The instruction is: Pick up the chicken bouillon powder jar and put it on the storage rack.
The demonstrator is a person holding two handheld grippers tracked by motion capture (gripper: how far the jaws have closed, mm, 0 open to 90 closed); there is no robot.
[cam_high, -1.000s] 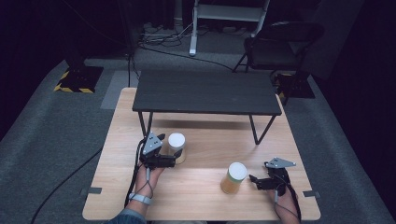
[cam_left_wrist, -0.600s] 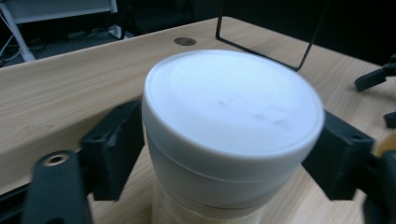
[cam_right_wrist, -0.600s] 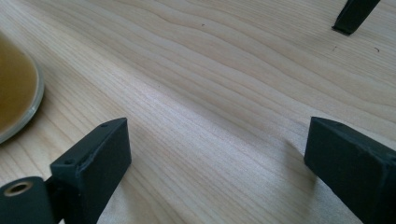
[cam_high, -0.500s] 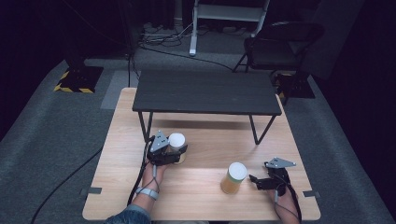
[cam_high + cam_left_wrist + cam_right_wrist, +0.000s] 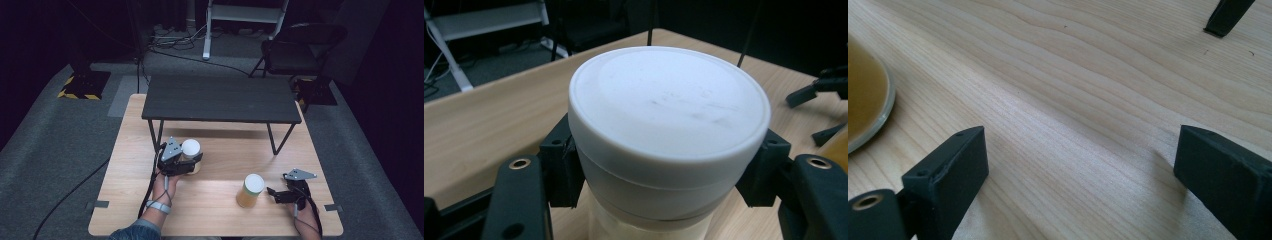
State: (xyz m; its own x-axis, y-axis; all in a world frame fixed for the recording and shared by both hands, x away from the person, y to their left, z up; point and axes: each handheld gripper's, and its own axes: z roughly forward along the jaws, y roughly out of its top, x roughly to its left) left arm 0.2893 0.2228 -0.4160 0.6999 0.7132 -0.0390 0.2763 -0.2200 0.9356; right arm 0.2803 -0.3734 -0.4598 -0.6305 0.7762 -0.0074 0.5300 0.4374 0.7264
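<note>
Left gripper [image 5: 669, 165] was clamped on the white-lidded jar [image 5: 669, 125], jaws having just closed onto it, black pads pressed on opposite sides right under the lid's rim. In the high view this jar [image 5: 190, 150] sat left of centre on the wooden table [image 5: 215, 215], just in front of the black shelf [image 5: 220, 99]. The jar looked like rigid plastic, probably light, with a smooth wall that could slip; the lid's overhang gave a stop, so gripping just below it seemed sound. A loose lid could pop off if lifted by it alone.

Right gripper [image 5: 280, 192] stood with jaws apart and nothing between them, resting low at lower right, just beside the amber jar [image 5: 250, 191].
</note>
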